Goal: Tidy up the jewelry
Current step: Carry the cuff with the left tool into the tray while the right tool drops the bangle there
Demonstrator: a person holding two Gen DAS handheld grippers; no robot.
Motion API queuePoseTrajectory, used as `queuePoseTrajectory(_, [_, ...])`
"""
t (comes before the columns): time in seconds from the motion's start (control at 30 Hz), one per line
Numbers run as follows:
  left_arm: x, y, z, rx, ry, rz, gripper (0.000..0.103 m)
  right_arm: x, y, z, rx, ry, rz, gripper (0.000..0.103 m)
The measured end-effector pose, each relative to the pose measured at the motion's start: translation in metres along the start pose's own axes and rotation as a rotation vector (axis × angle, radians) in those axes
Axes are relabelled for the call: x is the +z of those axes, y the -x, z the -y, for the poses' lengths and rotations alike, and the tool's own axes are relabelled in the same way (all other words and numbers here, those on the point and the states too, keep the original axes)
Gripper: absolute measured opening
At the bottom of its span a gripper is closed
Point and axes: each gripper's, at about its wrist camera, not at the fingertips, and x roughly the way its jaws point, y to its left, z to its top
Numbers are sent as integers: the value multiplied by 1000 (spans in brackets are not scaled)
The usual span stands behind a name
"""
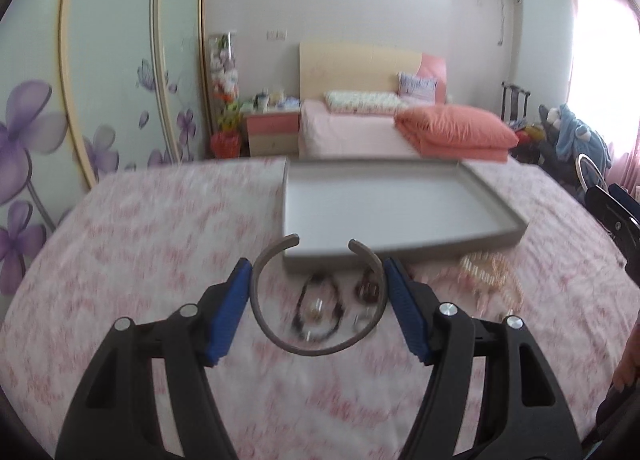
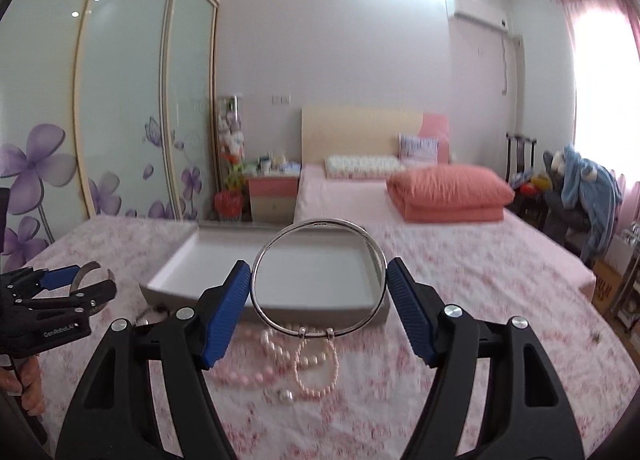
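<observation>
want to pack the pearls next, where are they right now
In the right wrist view the pearl strands lie on the floral bedspread, just in front of the gray tray, below the silver bangle held in the right gripper.

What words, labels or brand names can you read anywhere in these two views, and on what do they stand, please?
"GenRobot.AI": white print on the black body of the left gripper, right wrist view.
Dark print on the cardboard box at the right edge: too blurred to read.

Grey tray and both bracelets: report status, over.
Left gripper shut on brown open cuff bracelet. Right gripper shut on silver round bangle. Shallow grey tray empty ahead. Pink pearl strands on bedspread, path clear.
</observation>
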Motion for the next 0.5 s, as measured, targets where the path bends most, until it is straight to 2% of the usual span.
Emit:
queuePoseTrajectory(0.13, [27, -12, 5, -1, -11, 50, 66, 14, -10, -4, -24, 18, 86, 70])
queuePoseTrajectory(0.23, [48, -30, 11, 6, -23, 65, 66, 20, -27, -5, -43, 26, 113, 70])
queuePoseTrajectory(0.37, [68, -61, 15, 24, -29, 72, 66, 29, -60, 0, -51, 3, 108, 70])
queuePoseTrajectory(0.5, [83, -102, 15, 20, -15, 18, 66, 32, -94, 6, -36, -30, 60, 70])
